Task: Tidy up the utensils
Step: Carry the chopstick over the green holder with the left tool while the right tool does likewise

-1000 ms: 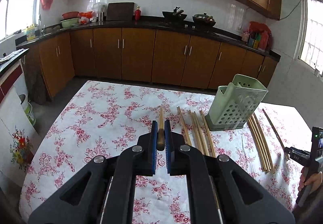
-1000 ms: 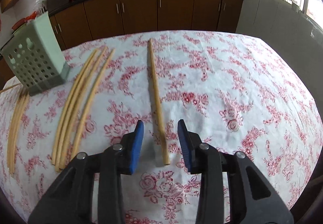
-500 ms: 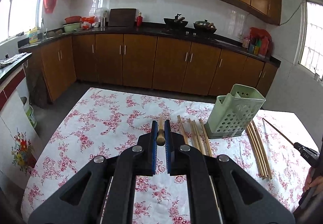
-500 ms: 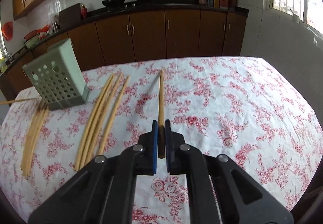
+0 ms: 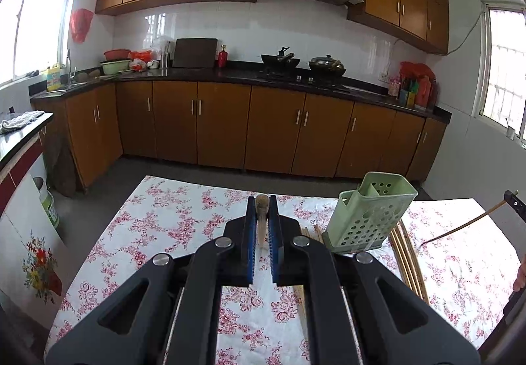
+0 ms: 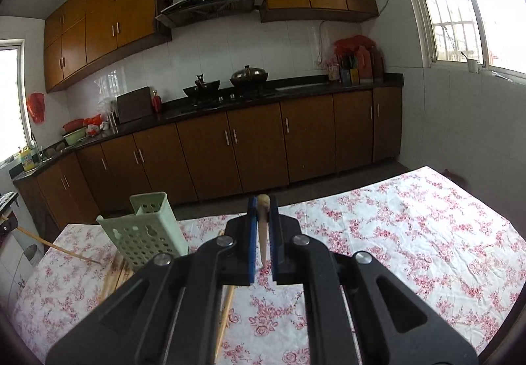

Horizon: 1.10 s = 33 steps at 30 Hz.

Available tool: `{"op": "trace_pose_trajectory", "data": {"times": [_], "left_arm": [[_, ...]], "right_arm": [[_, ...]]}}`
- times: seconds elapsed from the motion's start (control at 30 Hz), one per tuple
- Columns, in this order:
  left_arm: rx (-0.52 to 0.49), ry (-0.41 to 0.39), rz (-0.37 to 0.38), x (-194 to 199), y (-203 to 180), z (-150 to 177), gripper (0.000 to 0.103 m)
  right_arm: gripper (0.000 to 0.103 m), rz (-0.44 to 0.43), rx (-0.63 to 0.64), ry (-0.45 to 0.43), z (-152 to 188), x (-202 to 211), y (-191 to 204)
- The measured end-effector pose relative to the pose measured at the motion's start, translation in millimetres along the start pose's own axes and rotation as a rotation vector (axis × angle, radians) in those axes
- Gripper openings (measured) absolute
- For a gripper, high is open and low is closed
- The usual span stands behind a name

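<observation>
My left gripper (image 5: 262, 210) is shut on a wooden chopstick (image 5: 262, 220), held above the floral tablecloth (image 5: 171, 227) and pointing toward the camera end-on. My right gripper (image 6: 262, 210) is shut on another wooden chopstick (image 6: 263, 233), also lifted off the table. The pale green perforated utensil holder (image 5: 368, 214) stands upright to the right of the left gripper; it also shows in the right wrist view (image 6: 148, 230), left of the right gripper. Loose chopsticks (image 5: 407, 263) lie on the cloth beside the holder.
More chopsticks (image 6: 115, 276) lie at the holder's base in the right wrist view. The right gripper's chopstick (image 5: 460, 227) slants in at the left view's right edge. Brown kitchen cabinets (image 5: 230, 125) stand beyond the table's far edge.
Both grippers have risen and tilted up with their chopsticks. The right gripper closed on its chopstick a second ago and lifted it off the cloth.
</observation>
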<state>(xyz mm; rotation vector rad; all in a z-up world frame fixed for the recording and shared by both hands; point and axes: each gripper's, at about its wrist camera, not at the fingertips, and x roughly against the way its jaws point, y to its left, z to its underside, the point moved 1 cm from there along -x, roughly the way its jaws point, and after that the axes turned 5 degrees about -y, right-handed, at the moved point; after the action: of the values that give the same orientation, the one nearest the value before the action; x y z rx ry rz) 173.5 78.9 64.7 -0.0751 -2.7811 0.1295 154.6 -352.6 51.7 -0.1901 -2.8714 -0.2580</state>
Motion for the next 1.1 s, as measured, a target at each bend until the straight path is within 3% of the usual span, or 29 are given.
{"op": "trace_pose_trajectory", "data": {"times": [0.2, 0.37, 0.63, 0.83, 1.1], "left_arm": [[-0.010, -0.014, -0.017, -6.5, -3.3, -11.7, 0.007], [-0.025, -0.066, -0.024, -3.8, -6.9, -43.9, 0.007], [0.026, -0.214, 0.070, 16.6, -37.2, -112.4, 0.007], [0.080, -0.287, 0.139, 15.3, -65.0, -127.4, 0.007], [0.092, -0.201, 0.170, -30.2, -92.4, -95.4, 0.007]], "right_arm": [[0.007, -0.006, 0.028, -0.028, -15.8, -5.0, 9.9], [0.007, -0.039, 0.031, -0.109, -59.2, -1.0, 21.0], [0.007, -0.229, -0.080, -0.254, -135.6, 18.4, 41.6], [0.007, -0.305, -0.066, -0.240, -138.6, 4.4, 69.8], [0.007, -0.294, -0.013, -0.135, -107.1, -27.7, 103.0]]}}
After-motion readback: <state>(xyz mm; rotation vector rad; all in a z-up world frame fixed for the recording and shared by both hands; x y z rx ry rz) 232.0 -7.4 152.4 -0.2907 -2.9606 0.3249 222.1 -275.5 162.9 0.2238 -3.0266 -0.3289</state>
